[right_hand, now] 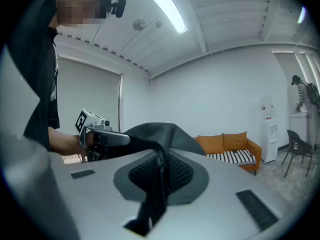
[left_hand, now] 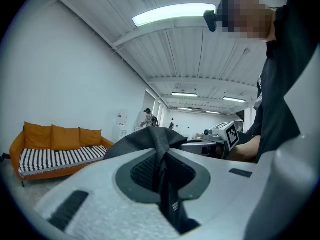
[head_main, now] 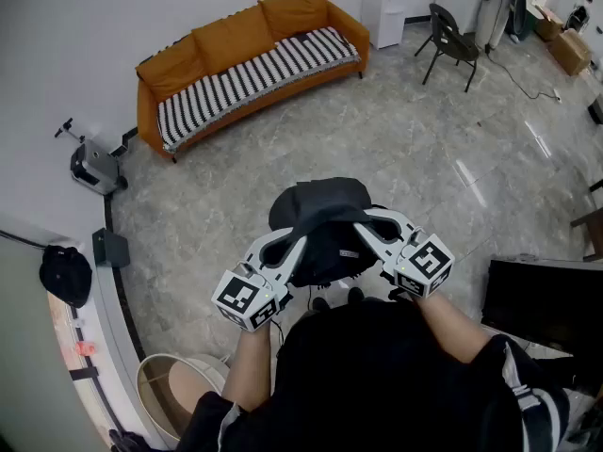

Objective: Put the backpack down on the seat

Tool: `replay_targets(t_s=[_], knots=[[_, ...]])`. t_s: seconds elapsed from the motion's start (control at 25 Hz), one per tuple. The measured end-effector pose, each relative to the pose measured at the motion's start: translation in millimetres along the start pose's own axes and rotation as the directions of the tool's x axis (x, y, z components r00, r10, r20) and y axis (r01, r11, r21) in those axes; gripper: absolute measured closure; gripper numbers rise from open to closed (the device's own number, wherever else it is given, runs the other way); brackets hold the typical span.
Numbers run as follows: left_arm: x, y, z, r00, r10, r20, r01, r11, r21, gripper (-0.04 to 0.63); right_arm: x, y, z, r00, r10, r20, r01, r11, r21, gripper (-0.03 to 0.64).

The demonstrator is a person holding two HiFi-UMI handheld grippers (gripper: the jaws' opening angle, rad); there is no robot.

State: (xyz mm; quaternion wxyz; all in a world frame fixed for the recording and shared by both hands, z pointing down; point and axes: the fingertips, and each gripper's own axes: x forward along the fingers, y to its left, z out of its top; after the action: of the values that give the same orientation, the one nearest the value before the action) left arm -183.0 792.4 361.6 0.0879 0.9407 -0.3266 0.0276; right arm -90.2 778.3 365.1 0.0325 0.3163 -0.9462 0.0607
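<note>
while the grey stone-tiled floor spreads wide below, the orange sofa with a black-and-white striped seat stands against the white wall, well apart from the person. the black fabric backpack hangs in the air over the floor, between the two tools, not on the seat. the left gripper is clamped on its black strap, and the right gripper pinches its fabric likewise.
</note>
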Motion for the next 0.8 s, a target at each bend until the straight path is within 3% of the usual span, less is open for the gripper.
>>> replay_targets(t_s=[0.8], knots=[[6.6,-1.6,-3.6,1.000,-0.005,-0.007,0.005,1.000,-0.003,0.557,-3.6,-9.1,-6.2,1.000,-0.009,0.001,0.009,1.000,0.001,0.574]])
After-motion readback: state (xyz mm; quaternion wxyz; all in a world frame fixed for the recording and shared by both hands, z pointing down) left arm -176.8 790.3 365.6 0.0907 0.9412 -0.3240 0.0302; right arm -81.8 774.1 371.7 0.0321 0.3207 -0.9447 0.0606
